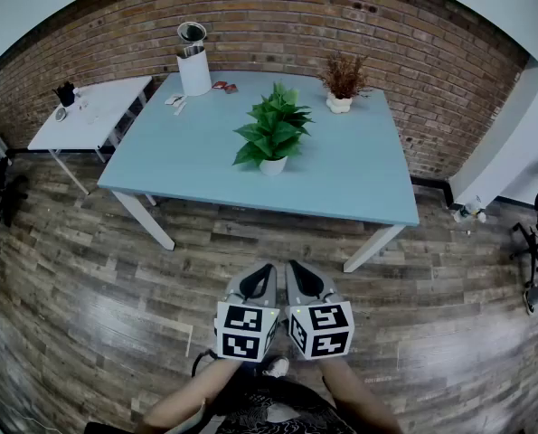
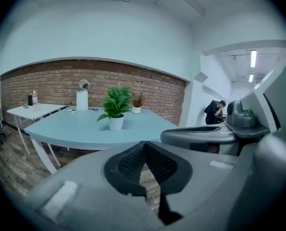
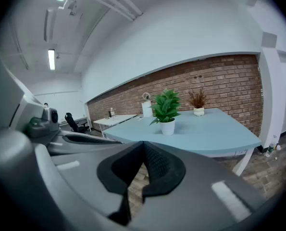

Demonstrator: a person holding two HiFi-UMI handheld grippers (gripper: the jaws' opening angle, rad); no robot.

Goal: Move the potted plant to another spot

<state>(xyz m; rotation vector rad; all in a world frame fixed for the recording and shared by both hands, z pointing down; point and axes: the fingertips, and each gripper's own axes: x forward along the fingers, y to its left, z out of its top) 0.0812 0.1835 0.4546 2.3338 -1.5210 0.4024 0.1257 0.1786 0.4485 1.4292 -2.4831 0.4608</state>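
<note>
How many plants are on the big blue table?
2. The green potted plant stands near the middle of the table; the brown dried plant sits at its far right corner. None seem hidden.

Table (image 1: 205,156) light blue, white legs. Potted plant (image 1: 273,134): green leaves, white pot. Dried plant (image 1: 344,81): brown, white pot. Wall (image 1: 278,25): red-brown brick. Floor (image 1: 115,278): grey-brown wood planks. Left gripper (image 1: 263,272) and right gripper (image 1: 297,271): grey, black-and-white square markers. 2 small items (image 1: 224,86) look red, too small to confirm.

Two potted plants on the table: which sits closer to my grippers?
The green leafy plant in the white pot, midway across the blue table. The dried brown plant stands farther back, at the far right corner by the brick wall.
</note>
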